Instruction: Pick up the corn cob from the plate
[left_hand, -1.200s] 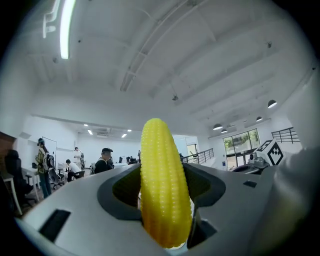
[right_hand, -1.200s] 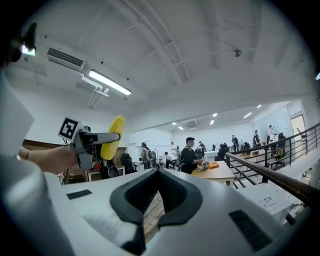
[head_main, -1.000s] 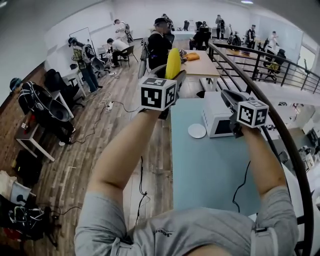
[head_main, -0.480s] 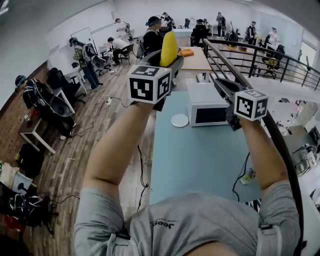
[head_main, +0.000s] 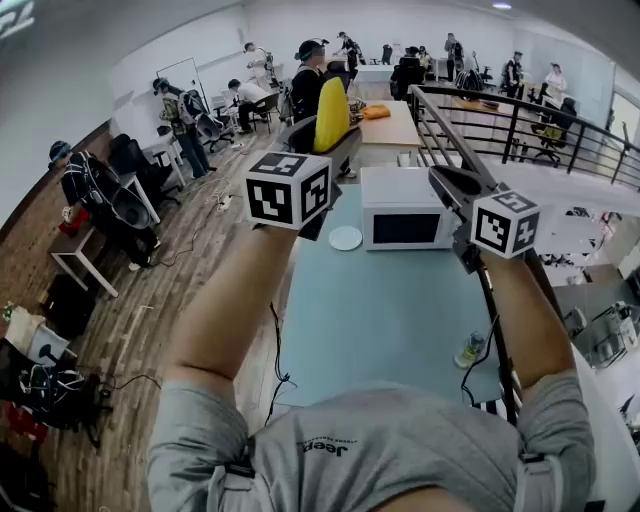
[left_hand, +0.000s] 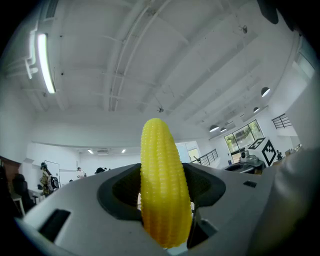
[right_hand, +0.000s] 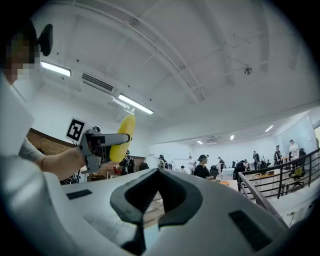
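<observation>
1. The left gripper (left_hand: 165, 220) pinches the corn cob (left_hand: 162, 170) low on its body. The cob stands upright between the jaws, its tip well above them, just as it did 1 second ago.
2. What has changed is the framing. In the head view the white plate (head_main: 345, 238) and the microwave (head_main: 405, 210) have slid toward the middle of the picture, and the microwave now shows whole. Both grippers have swung across with the cob still clamped.
3. The cob hangs in the air, well apart from the plate, above the table's far left corner. The plate lies bare on the pale blue table (head_main: 380, 320), just left of the microwave. I judge the pick itself done; only a steady hold remains.
4. The right gripper (head_main: 447, 182) has its jaws pressed together with nothing between them. It sits level at my right, above the microwave's right end.
5. Around me: a bottle (head_main: 470, 350) stands near the table's right edge, with a dark cable (head_main: 490, 330) running past it. A black railing (head_main: 500, 110) curves along the right side.
6. Seated and standing people fill the far room, and a person in a dark cap sits just beyond the cob.
7. Nothing blocks the cob now. If I lower it, the microwave and the chair beyond the table edge are the nearest things to clip.
</observation>
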